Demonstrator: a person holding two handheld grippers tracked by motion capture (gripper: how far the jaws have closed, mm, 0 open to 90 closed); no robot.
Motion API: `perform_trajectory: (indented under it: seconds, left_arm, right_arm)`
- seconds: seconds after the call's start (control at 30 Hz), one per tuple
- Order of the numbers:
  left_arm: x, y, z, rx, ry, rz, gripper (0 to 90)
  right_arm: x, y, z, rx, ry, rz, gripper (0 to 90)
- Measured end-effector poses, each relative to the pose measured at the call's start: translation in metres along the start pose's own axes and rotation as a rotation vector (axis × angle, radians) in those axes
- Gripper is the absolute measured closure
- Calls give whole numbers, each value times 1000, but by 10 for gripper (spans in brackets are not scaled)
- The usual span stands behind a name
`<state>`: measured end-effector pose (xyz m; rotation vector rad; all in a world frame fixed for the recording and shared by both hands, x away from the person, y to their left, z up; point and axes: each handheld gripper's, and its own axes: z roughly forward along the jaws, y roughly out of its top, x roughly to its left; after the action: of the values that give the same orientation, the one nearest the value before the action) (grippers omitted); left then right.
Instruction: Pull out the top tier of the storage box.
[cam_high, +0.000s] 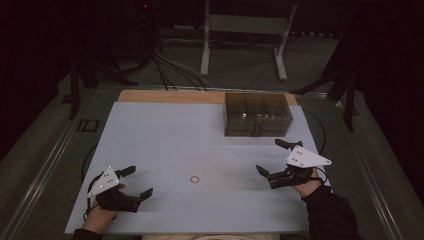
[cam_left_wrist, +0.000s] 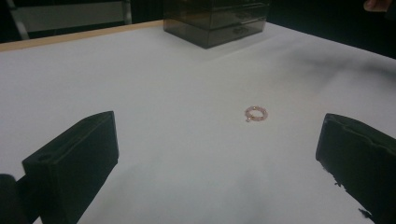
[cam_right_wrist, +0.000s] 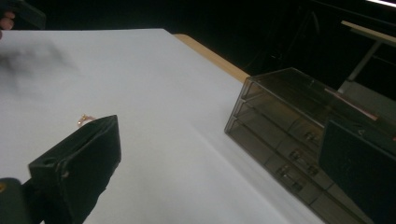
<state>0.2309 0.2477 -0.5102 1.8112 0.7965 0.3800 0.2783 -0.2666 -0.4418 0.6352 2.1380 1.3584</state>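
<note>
While both grippers, left (cam_high: 136, 181) and right (cam_high: 273, 157), hang spread wide and empty, the ring (cam_high: 194, 179) lies bottom-centre: light, thin, likely slippery, best pinched across its band.

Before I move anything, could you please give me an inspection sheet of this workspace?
Surface: pale grey sheet over a wooden tabletop; wood shows along the far edge.
Job's things: small pinkish beaded ring lying flat on the sheet, between the two hands, untouched.
Clutter: smoky translucent plastic drawer box at the far right of the sheet, drawers shut.
Grippers: left tongs open, near the left front corner; right tongs open, in front of the box; both hold nothing.
Cables: dark cables on the floor beyond the table.
Surroundings: dim room; white metal stand behind the table.
</note>
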Motion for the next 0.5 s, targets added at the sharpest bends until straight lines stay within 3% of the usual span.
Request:
perform_trajectory:
  seconds: [0.5]
  left_arm:
    - [0,0,1,6,-4,6,0]
  right_arm:
    - [-17,10,5,6,-38,-49,0]
